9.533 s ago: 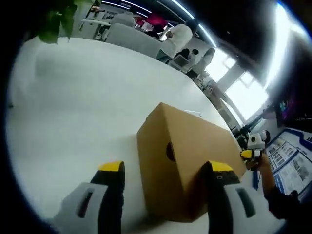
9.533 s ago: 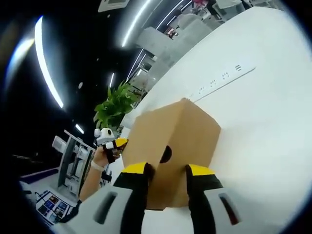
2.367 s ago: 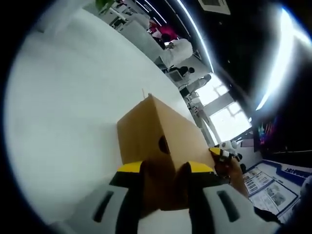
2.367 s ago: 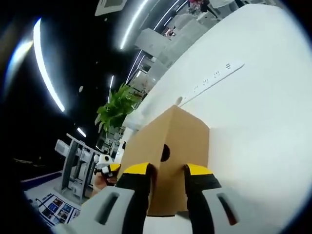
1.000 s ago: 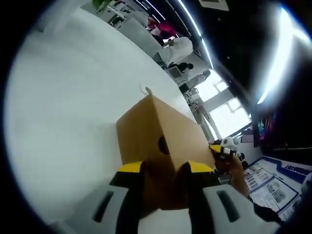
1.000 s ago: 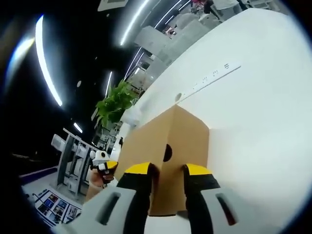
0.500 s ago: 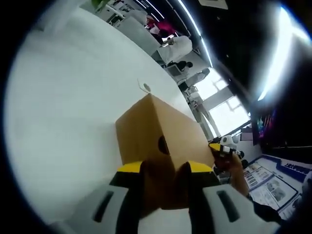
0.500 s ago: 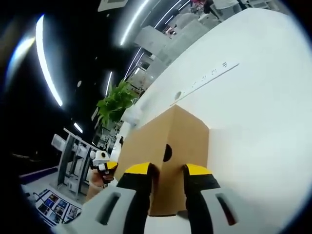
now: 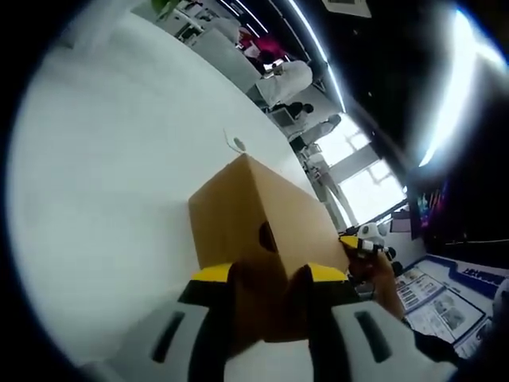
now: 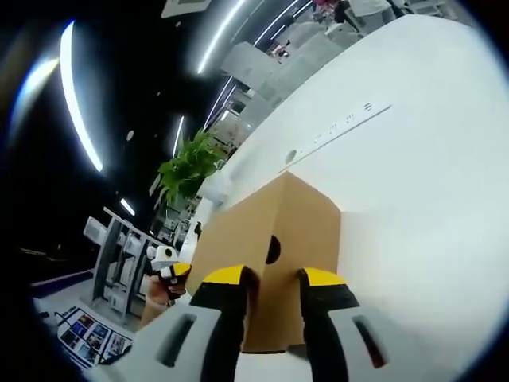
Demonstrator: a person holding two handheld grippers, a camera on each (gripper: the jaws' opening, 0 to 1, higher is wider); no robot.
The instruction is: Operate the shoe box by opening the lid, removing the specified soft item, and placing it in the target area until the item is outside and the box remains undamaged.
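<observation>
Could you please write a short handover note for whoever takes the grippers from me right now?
Left gripper: shut on one end of the shoe box, jaws pinching the cardboard near its round hole.
Right gripper: shut on the opposite end of the shoe box, at the corner edge below that end's round hole.
The box sits on the white table, gripped from both ends.
Done: both ends gripped. The lid looks closed; no soft item can be seen outside.
Left: open the lid, take out the soft item, place it in the target area, keep the box undamaged. The target area cannot be told from these views.
</observation>
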